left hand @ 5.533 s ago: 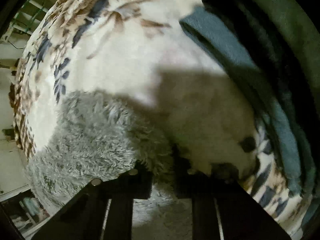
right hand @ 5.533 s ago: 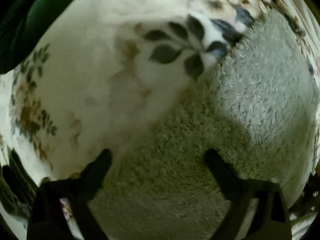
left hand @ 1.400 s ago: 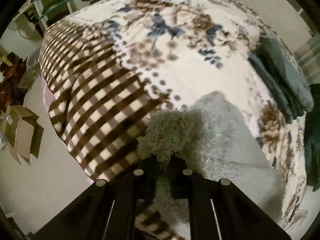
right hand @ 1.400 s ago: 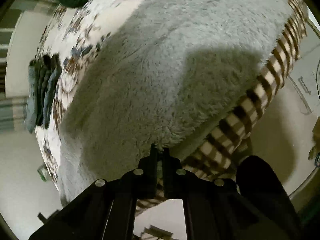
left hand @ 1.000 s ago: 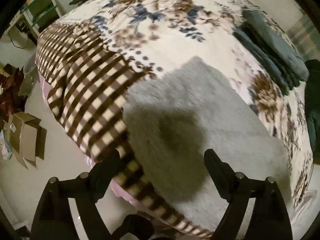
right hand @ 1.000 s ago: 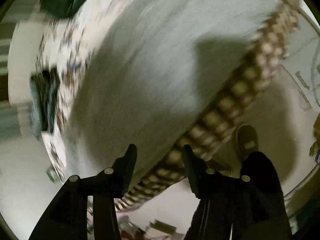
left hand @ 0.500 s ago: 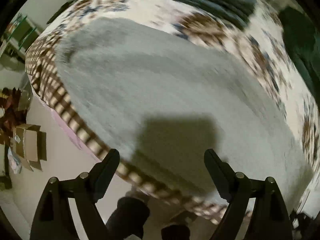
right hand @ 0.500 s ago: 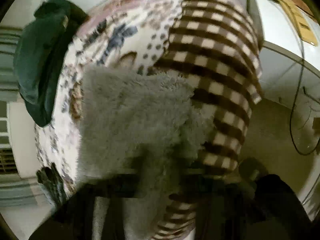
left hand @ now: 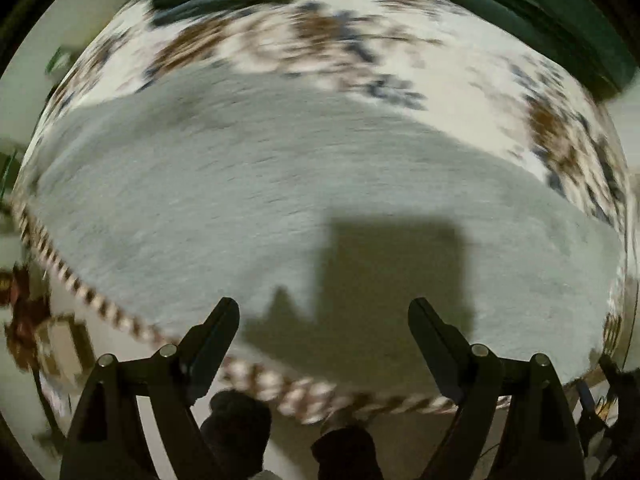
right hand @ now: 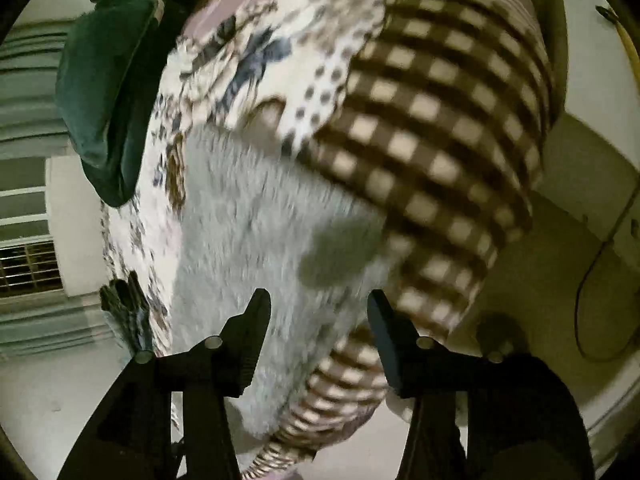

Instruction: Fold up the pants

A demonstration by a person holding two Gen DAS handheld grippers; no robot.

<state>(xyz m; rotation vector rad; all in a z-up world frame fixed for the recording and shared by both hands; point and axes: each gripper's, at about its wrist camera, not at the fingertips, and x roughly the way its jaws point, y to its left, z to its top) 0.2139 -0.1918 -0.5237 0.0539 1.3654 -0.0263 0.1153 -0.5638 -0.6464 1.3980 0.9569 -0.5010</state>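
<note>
Between my left gripper (left hand: 322, 322) fingers: nothing, spread wide, hovering above near edge of bed (left hand: 280, 388). Right gripper (right hand: 318, 312) fingers also spread, gripping nothing, above grey fleece pants (left hand: 248, 184). Pants lie flat along bed's near edge, on floral-and-check blanket (right hand: 432, 148). Both views motion-blurred.

Judgement: next fold needs fresh grasp. Advice: pinch both layers of thick pile at edge, lift low, carry both ends evenly so fold lands square. Both grippers tilted downward over bed edge. Dark green bundle (right hand: 108, 80) at far side, well apart.

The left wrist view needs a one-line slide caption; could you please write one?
Left gripper, fingers spread open, above fluffy grey pants laid flat on a floral blanket.
</note>
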